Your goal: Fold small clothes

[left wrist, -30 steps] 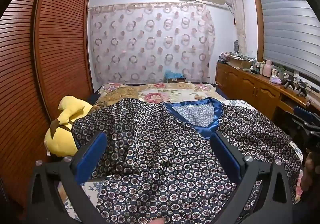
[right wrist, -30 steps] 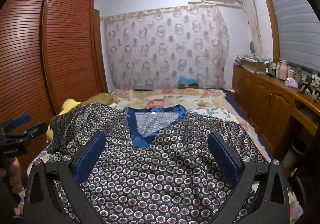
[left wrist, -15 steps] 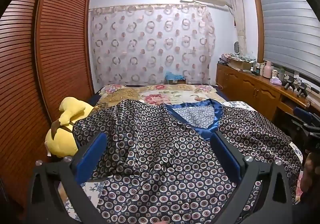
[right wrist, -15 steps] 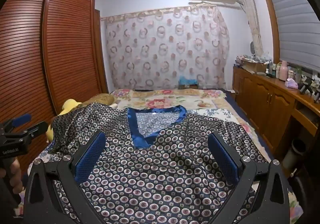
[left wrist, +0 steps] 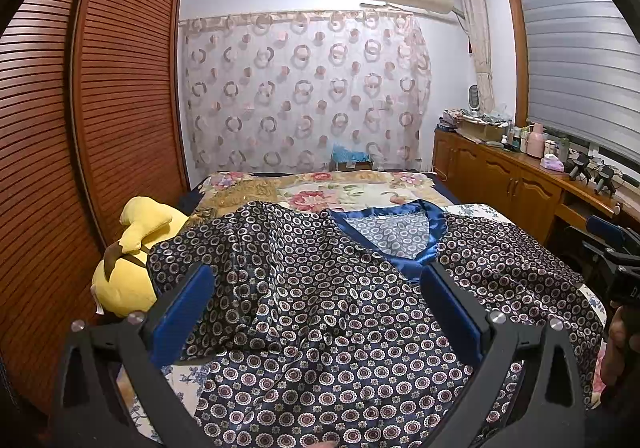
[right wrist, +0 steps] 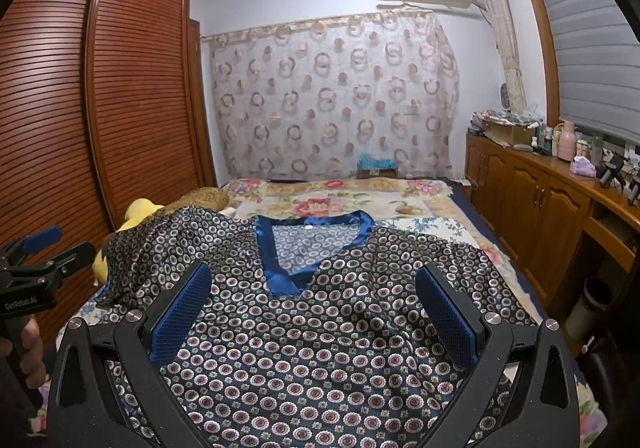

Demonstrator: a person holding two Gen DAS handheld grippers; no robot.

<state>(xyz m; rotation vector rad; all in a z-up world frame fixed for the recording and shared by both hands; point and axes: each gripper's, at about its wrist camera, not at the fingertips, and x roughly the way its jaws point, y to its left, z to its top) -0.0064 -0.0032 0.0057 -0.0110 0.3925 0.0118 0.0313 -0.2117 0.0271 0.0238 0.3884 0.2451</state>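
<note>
**Both grippers poised above the near hem of one spread top**

Directly ahead of and below both tools lies a single patterned satin top (right wrist: 320, 348), spread face-up on the floral bed (right wrist: 400, 203). Its long axis runs away from the cameras, blue V-neck collar (right wrist: 280, 280) at the far end, hem nearest. The left gripper (left wrist: 316, 312) and right gripper (right wrist: 312, 312) each hover with jaws spread wide, holding nothing. The left sleeve (left wrist: 192, 248) lies bunched against a yellow plush toy (left wrist: 128, 264), nearer the left gripper; the right sleeve (right wrist: 472, 260) lies flatter, nearer the right one. Count: one garment, two sleeves, two grippers, one plush toy. Judged next move: each tool takes its own side.
</note>
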